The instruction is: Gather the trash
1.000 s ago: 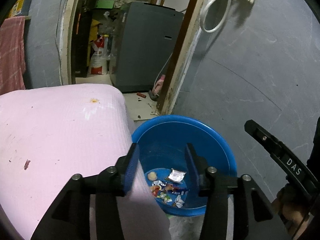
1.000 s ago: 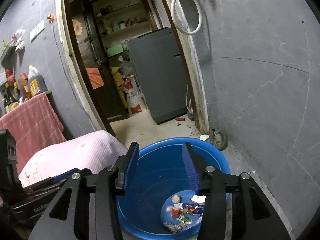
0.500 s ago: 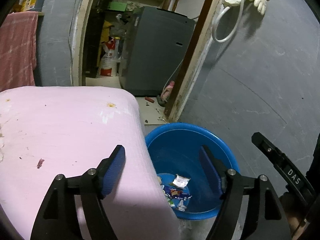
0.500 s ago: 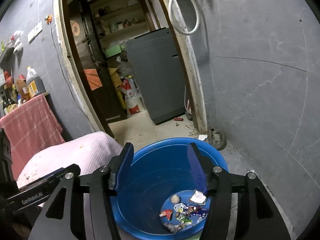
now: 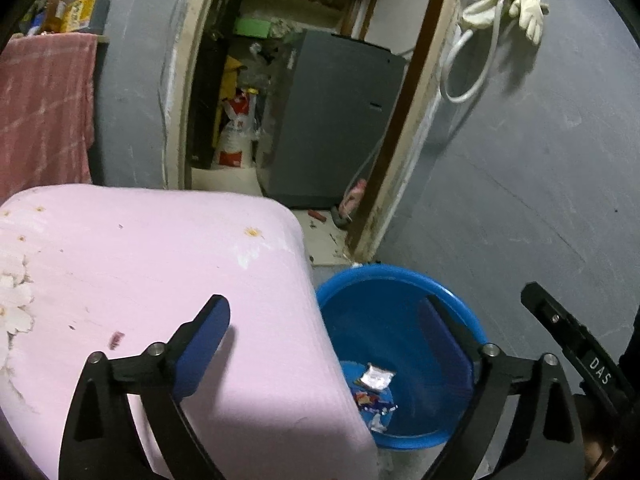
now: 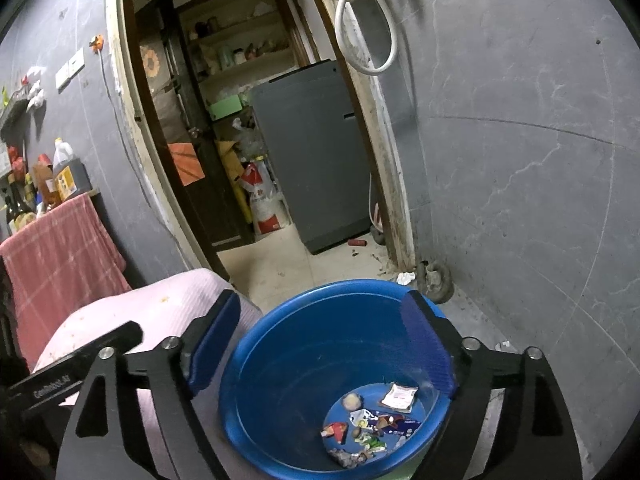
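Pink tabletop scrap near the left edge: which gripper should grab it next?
Probably left. The left gripper is open above the pink tabletop, the small dark scrap just beside its finger. The right gripper is open over the blue basin.

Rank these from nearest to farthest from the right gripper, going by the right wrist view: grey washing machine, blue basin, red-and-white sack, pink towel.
From the right gripper:
1. blue basin, directly below and between the fingers.
2. pink towel, hanging at left.
3. grey washing machine, ahead through the doorway.
4. red-and-white sack, just left of the machine and slightly deeper in; close to call with it.
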The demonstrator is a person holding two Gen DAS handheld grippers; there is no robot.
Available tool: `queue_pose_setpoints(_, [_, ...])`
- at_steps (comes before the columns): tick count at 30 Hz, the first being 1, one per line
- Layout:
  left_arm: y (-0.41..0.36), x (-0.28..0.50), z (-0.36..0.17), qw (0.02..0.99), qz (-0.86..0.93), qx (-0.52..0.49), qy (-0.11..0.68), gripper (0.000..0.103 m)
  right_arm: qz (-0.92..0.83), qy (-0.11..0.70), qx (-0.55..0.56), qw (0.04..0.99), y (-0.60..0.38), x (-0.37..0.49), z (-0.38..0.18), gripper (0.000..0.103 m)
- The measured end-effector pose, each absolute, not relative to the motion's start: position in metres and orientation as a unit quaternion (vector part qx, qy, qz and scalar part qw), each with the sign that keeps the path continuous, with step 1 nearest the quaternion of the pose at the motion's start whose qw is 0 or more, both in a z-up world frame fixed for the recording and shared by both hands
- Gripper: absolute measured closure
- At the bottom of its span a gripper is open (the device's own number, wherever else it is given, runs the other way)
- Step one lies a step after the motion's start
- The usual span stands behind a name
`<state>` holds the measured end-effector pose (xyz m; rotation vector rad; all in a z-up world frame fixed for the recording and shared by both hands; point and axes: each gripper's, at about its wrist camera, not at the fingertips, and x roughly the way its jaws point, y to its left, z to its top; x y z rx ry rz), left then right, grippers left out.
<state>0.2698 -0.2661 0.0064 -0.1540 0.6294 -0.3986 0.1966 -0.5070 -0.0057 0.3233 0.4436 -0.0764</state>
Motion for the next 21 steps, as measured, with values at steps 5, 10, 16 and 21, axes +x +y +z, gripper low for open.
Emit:
queue_pose_setpoints(5, [-0.260, 0.267, 0.014, 0.939, -0.178, -0.064, 0.289, 0.009, -0.045, 0.210, 0.158, 0.964, -0.507, 0.194, -0.003, 0.000])
queue_pose_setpoints(10, [-0.258, 0.261, 0.021, 0.950, -0.162, -0.037, 0.263, 0.006, -0.049, 0.196, 0.145, 0.969, -0.503, 0.191, 0.002, 0.000])
queue_pose_setpoints(16, [-0.247, 0.253, 0.026, 0.959, -0.152, -0.021, 0.238, 0.005, -0.052, 0.185, 0.110, 0.975, -0.492, 0.188, 0.010, 0.000])
queue_pose_setpoints(21, [-0.234, 0.243, 0.030, 0.964, -0.147, -0.022, 0.220, 0.002, -0.053, 0.176, 0.081, 0.980, -0.480, 0.182, 0.015, 0.000])
